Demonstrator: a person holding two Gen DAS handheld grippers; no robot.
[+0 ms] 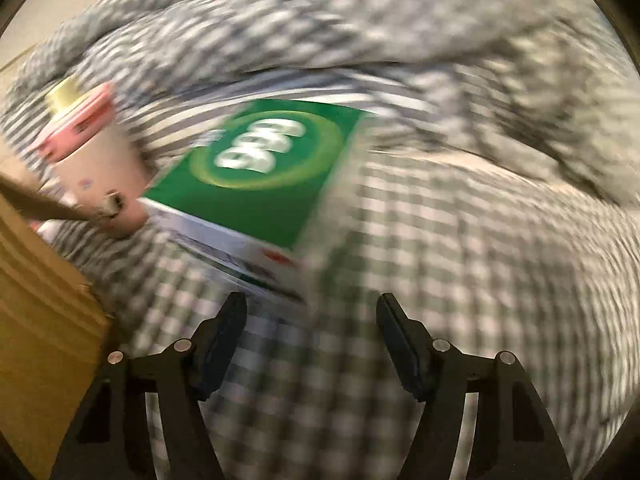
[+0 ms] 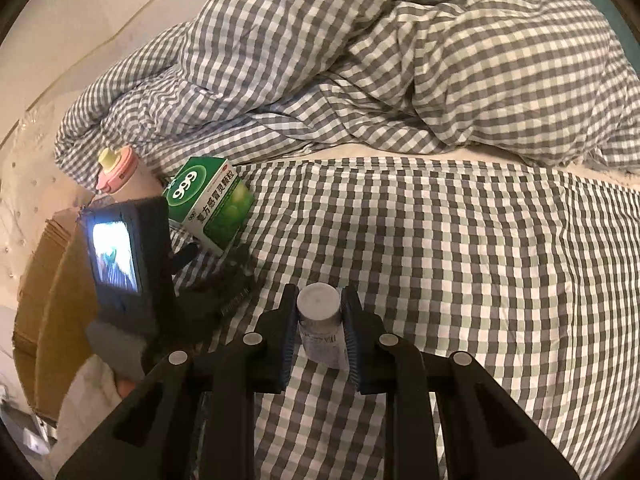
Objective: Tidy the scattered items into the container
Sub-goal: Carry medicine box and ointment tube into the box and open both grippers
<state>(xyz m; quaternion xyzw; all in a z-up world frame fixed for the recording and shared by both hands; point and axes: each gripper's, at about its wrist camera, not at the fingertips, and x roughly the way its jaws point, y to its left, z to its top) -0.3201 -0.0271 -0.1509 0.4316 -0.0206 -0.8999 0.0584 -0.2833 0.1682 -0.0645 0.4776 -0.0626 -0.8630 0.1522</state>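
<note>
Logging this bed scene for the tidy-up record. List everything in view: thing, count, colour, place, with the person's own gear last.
green box: one, green and white, on the sheet
water bottle: one, pale with pink and yellow cap, beside the box
small bottle: one, clear with grey cap, between the right gripper's pads
cardboard box: one, brown, at the left edge
duvet: one, grey-white check, bunched behind
sheet: one, checked
left gripper: one, black, open
right gripper: one, black, shut on the small bottle

A grey-and-white checked sheet (image 2: 440, 260) covers the bed; a matching rumpled duvet (image 2: 360, 60) is heaped beyond it.
</note>
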